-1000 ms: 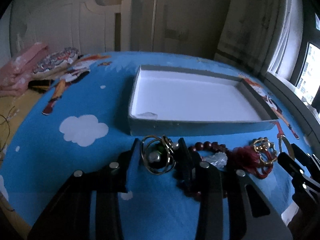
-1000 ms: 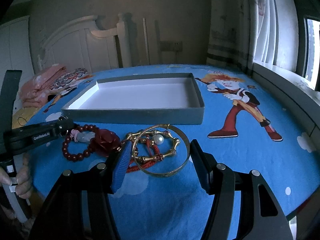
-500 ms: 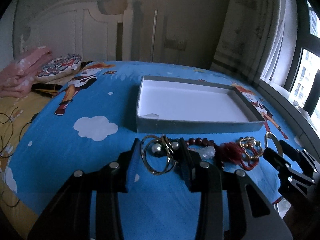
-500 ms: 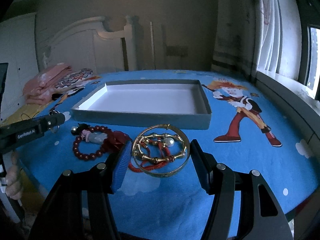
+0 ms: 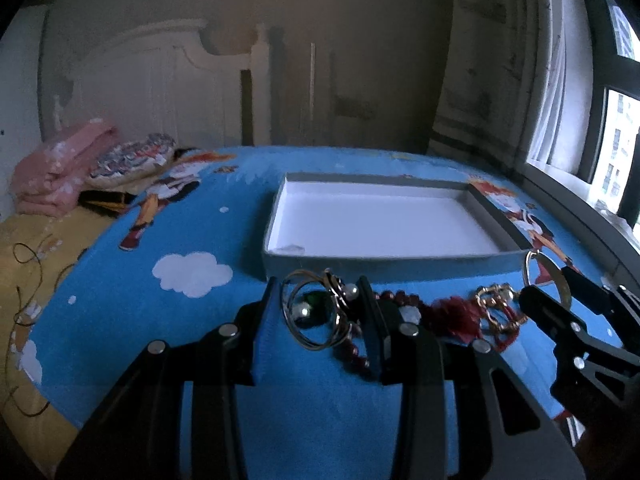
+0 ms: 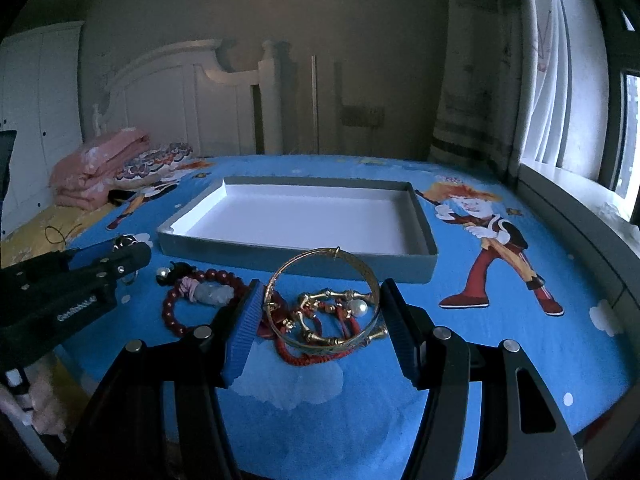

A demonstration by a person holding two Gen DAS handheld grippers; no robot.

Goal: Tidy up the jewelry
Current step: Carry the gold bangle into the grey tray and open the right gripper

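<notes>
Broadly, everything sits on a bed whose blue cartoon bedsheet (image 6: 500,344) is printed with white clouds and costumed figures. Toward the far side, a white carved headboard (image 6: 176,92) stands against a dim beige wall, and folded pink bedding (image 6: 96,168) with a patterned pillow (image 6: 160,160) lies at the head end. Striped curtains (image 6: 472,100) hang by a bright window (image 5: 616,148) on the right.

A shallow grey box (image 6: 296,256) with a white floor lies in the middle of the sheet. Just in front of its near wall is the jewelry: a dark red bead bracelet (image 6: 172,312) with a pale stone, a red cord bracelet (image 6: 304,356), and a gold segmented bracelet (image 6: 320,320) with a pearl.

The right gripper (image 6: 320,320) is closed about halfway on a gold bangle (image 6: 360,268), which is tilted with its far edge raised. The left gripper (image 5: 320,316) is closed narrower on a thin wire bangle (image 5: 308,308) carrying pearls and a green bead, pinched between both pads.
</notes>
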